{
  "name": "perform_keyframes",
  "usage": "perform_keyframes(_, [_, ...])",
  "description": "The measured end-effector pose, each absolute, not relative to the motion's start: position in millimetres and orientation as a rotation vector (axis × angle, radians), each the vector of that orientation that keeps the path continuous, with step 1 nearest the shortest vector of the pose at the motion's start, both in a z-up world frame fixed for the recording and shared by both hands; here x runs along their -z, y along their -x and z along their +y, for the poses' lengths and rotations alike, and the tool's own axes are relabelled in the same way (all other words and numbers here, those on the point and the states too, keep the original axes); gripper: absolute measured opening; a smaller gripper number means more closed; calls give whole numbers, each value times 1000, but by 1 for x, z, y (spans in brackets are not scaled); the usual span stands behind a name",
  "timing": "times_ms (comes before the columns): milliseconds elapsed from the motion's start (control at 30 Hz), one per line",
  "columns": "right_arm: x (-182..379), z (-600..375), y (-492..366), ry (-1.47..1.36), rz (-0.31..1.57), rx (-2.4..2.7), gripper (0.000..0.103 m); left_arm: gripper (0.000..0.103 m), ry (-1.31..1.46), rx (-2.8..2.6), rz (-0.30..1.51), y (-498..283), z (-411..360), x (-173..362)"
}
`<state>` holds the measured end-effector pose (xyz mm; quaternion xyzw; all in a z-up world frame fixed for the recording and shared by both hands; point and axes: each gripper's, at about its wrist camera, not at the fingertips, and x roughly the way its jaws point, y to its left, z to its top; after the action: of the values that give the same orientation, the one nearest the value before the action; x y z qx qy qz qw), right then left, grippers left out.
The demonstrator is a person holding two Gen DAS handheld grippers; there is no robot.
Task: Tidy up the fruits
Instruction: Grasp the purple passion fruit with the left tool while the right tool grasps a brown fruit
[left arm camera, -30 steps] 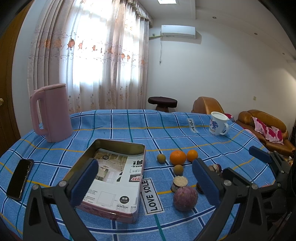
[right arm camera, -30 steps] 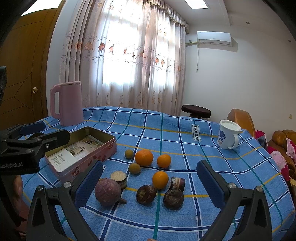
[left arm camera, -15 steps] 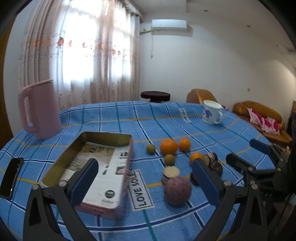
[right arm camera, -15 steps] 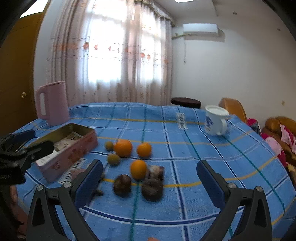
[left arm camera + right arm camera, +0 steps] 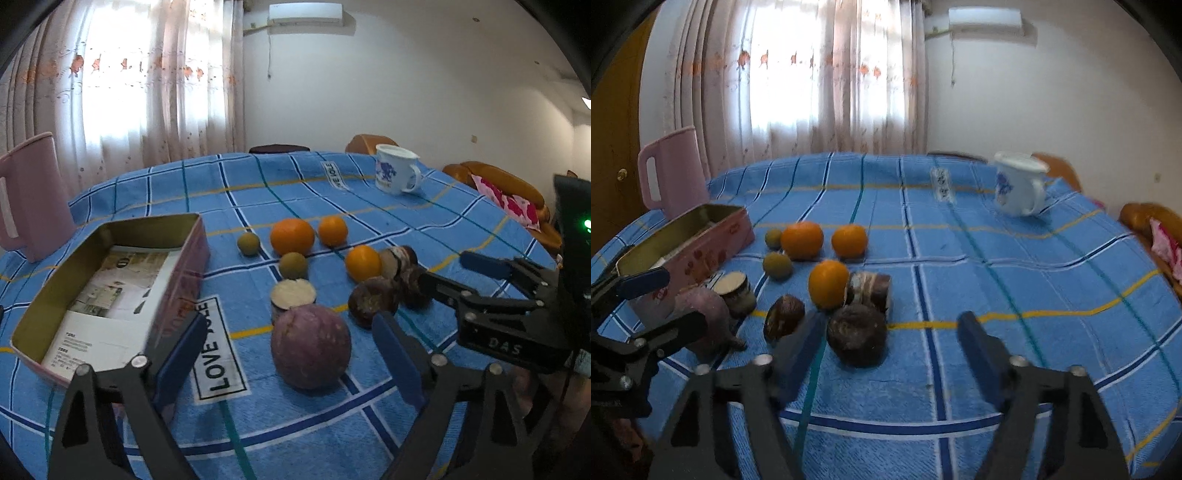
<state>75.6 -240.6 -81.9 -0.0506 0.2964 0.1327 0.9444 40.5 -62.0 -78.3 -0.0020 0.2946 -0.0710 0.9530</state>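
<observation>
Covering the table: a blue checked cloth, on which the items below are set

Left gripper: blue pads apart and touching nothing; its jaws have just been closing; a large purple round fruit sits on the cloth between and just beyond the pads.

Right gripper: pads likewise apart with nothing pressed between them; jaws have just been closing; a dark brown round fruit lies on the cloth just ahead of its left pad, slightly blurred.

Fruits, loose on the cloth in one cluster beside the tin: three oranges, the largest at the back, a smaller orange just beside it, a third orange nearer; two small greenish-brown fruits; a cut piece with a pale face, touching the purple fruit; further dark brown pieces next to the third orange.

Open pink tin: left of the cluster, with printed paper lying flat inside and no fruit visible in it.

Pink jug: upright, behind the tin at the table's far left.

White mug with blue pattern: upright, well apart from the fruits, at the far right
</observation>
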Motion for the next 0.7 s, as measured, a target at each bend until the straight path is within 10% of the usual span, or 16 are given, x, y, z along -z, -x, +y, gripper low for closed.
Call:
perform_keyframes(400, [92, -220, -94, 147, 721, -358, 58, 84, -77, 174, 669, -53, -77, 86])
perform_keyframes(567, [95, -220, -94, 137, 729, -410, 26, 53, 25, 233, 734, -62, -64, 93])
perform_keyframes(700, [94, -223, -92, 130, 706, -420, 25, 50, 63, 255, 736, -61, -60, 97])
